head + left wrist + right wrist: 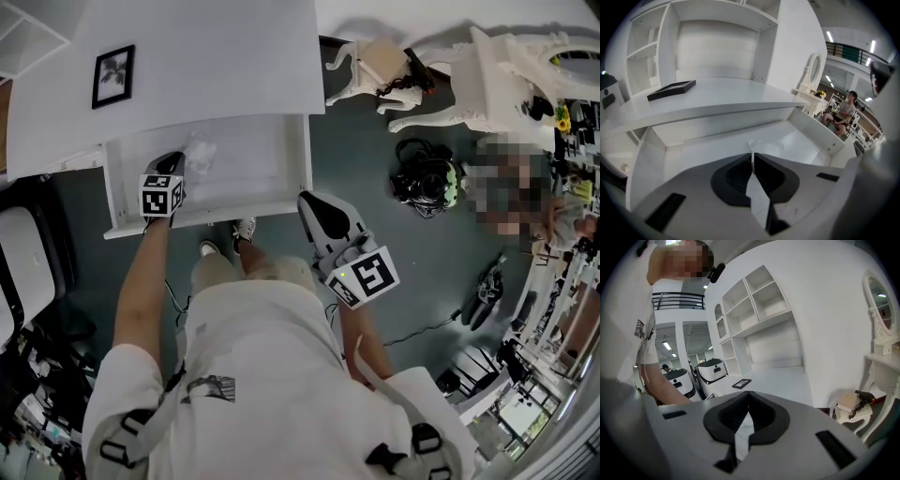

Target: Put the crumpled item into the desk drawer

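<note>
Deposit step: left gripper (176,159) pinches crumpled white wad (201,153) near white drawer (208,221) back edge; right gripper (314,208) jaws pressed together, empty. Next: release.

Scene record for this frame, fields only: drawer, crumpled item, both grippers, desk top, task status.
drawer: open, pulled out below the desk top
crumpled item: white, within the drawer, right at the left gripper tips
left gripper: over the drawer, jaws shut; cannot tell if they pinch the item
right gripper: near the drawer's right front corner, jaws shut, empty
desk top: picture frame lying flat
task status: item in drawer, release unconfirmed
</note>
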The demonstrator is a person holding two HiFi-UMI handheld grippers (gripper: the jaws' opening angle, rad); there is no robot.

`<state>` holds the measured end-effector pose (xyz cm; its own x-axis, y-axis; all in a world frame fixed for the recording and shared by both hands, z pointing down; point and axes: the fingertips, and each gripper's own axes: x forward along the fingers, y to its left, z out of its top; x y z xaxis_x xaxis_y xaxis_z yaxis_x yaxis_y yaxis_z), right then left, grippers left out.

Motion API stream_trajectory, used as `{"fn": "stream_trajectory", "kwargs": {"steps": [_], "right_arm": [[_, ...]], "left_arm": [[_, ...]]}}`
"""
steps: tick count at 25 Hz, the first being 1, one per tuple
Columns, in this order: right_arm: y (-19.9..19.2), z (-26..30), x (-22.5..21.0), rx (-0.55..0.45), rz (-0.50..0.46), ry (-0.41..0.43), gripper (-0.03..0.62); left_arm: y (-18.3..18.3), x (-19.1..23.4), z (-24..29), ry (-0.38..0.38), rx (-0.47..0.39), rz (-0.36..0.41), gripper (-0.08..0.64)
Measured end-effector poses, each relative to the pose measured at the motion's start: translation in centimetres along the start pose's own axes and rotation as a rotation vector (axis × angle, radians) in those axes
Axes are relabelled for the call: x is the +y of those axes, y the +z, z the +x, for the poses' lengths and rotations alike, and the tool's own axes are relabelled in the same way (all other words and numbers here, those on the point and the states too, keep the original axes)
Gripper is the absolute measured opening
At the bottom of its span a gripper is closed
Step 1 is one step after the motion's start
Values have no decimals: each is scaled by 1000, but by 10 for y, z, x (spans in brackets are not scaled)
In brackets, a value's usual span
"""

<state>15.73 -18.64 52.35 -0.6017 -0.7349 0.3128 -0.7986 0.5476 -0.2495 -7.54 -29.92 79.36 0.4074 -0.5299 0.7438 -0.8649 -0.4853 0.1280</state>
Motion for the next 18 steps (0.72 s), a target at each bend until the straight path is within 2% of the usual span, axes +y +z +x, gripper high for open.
{"fn": "stream_trajectory", "kwargs": {"steps": [6, 14, 18], "right_arm": [[-4, -5, -7, 6, 7, -12, 11], [-1, -6, -14, -4, 13, -17, 11], [-1, -8, -14, -8, 20, -18, 9]], "left_arm": [[-7, 8, 13, 32, 76, 77, 28], [-10, 12, 19, 45, 129, 72, 34], [-3, 10, 17, 54, 112, 70, 130]]}}
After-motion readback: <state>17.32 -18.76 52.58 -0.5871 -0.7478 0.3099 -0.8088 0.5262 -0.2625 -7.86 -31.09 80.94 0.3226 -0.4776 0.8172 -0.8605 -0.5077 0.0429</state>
